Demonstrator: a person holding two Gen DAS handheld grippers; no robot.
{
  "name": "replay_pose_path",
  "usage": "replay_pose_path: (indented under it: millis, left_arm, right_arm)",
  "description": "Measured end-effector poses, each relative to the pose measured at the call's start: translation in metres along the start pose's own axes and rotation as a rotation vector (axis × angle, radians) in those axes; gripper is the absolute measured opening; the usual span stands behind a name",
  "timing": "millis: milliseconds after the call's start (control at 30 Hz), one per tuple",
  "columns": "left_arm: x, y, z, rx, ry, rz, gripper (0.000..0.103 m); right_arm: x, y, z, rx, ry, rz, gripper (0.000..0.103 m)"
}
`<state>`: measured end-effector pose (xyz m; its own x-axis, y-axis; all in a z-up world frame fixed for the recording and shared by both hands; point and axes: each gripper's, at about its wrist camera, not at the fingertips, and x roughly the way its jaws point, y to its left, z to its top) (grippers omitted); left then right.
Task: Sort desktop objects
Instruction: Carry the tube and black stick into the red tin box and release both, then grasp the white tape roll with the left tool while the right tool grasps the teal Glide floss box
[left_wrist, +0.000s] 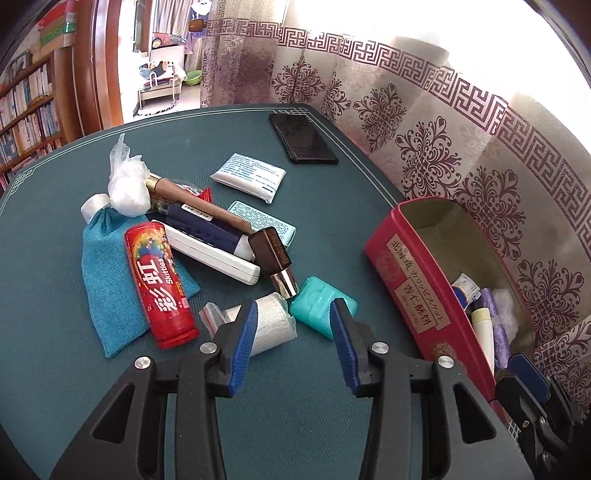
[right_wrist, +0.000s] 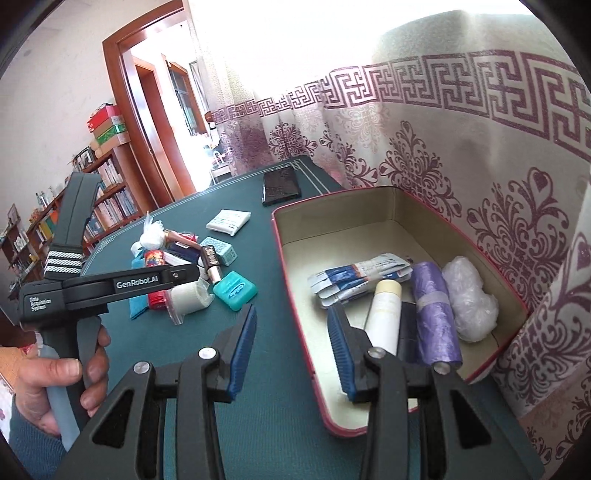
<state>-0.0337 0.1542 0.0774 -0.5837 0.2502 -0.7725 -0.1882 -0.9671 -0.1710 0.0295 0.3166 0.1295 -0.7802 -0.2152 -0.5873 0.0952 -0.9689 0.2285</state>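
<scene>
Teal felt covers my table (left_wrist: 92, 387), and from the left wrist view I look down my left gripper (left_wrist: 294, 325), its blue pads spread apart with nothing between them. Just ahead of the left pad lies a white gauze roll (left_wrist: 271, 325) in a clear bag, its long axis running across my line of approach, left to right. Just ahead of the right pad sits a teal floss box (left_wrist: 317, 301), touching the roll's far end. Further toward the far edge is a pile: a red Skittles tube (left_wrist: 162, 286), a blue cloth pouch (left_wrist: 107, 280), a brown lipstick (left_wrist: 275, 254). A red tin (left_wrist: 410, 280) stands along the right edge by the curtain. From the right wrist view, my right gripper (right_wrist: 291, 345) hangs over the tin's near-left wall, pads parted and empty; inside lie a white tube (right_wrist: 384, 310), a purple roll (right_wrist: 434, 314) and sachets (right_wrist: 354, 277). I judge the left hand (right_wrist: 70, 373) far nearer the gauze roll, which my pads would straddle across its width.
</scene>
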Motion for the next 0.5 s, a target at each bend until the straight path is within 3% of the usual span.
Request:
replay_pose_path:
  millis: [267, 333, 400, 500]
  left_arm:
    - [0.016, 0.009, -0.002, 0.089, 0.008, 0.029, 0.045]
    - [0.021, 0.009, -0.001, 0.132, 0.019, 0.035, 0.056]
    - [0.028, 0.008, -0.001, 0.177, 0.024, 0.045, 0.058]
    - [0.039, 0.006, -0.003, 0.250, 0.047, 0.094, 0.058]
  right_arm:
    - [0.018, 0.044, -0.005, -0.091, 0.053, 0.076, 0.052]
    - [0.023, 0.049, -0.006, -0.102, 0.071, 0.085, 0.060]
    - [0.029, 0.052, -0.007, -0.102, 0.093, 0.104, 0.070]
    - [0.035, 0.055, -0.009, -0.108, 0.113, 0.110, 0.072]
